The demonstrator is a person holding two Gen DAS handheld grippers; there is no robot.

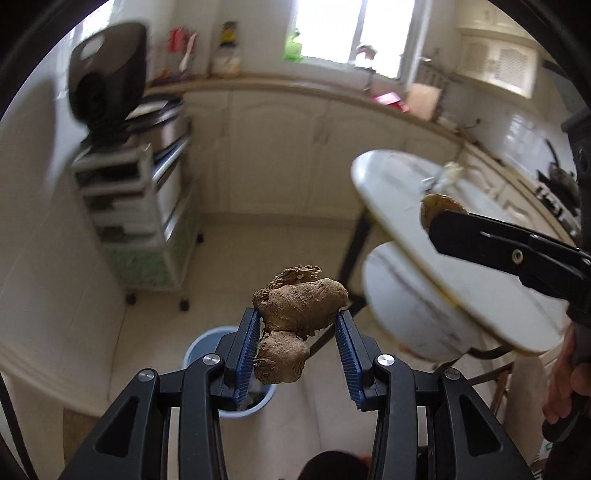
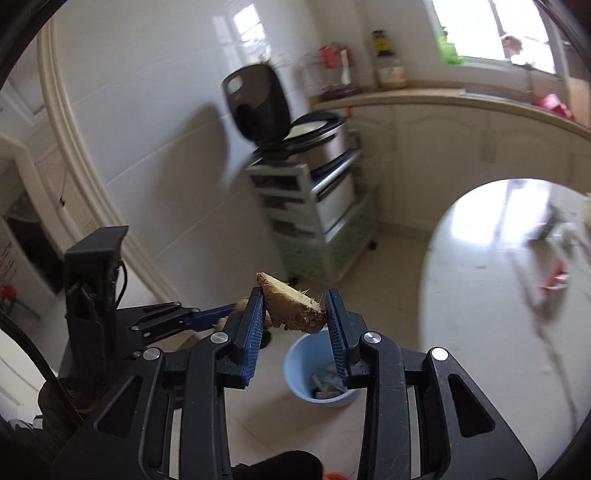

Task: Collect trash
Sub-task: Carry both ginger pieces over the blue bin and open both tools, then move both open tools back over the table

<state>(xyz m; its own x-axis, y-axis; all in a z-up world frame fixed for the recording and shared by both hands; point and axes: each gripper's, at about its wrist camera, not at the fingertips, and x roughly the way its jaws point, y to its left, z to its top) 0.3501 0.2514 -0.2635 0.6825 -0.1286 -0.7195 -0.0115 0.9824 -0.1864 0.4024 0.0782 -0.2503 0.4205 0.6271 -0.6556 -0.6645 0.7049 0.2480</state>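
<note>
Jaws first: the left gripper (image 1: 299, 325) has its blue ribbed pads clamped on a knobbly whole ginger root (image 1: 295, 317), which bulges above and below the pads. Over on the other side, the right gripper (image 2: 295, 314) is pinching a cut ginger piece (image 2: 293, 304), a wedge with a pale yellow face up and stringy fibres at its edge, wedged between the two pads near their tips.

Both loads hang in the air over the tiled floor (image 2: 388, 258). Right below the right gripper sits a light blue bin (image 2: 321, 373) on that floor, with some wrappers (image 2: 327, 382) showing inside. From the left wrist view the same bin (image 1: 199, 347) peeks out behind the left gripper's fingers, mostly hidden by them.

In the left view the right gripper (image 1: 436, 218) reaches in from the right edge, the cut piece (image 1: 439, 206) at its tip, in front of the round white desk (image 1: 399, 177). On that desk, blurred scraps remain, among them a red bit (image 2: 554, 280); what the others are, hard to tell.

Background: a drawer cart on wheels (image 2: 314, 218) with a rice cooker (image 2: 317, 136) on top, lid up, and cream cabinets (image 1: 280, 147) under a bright window (image 1: 351, 29).
</note>
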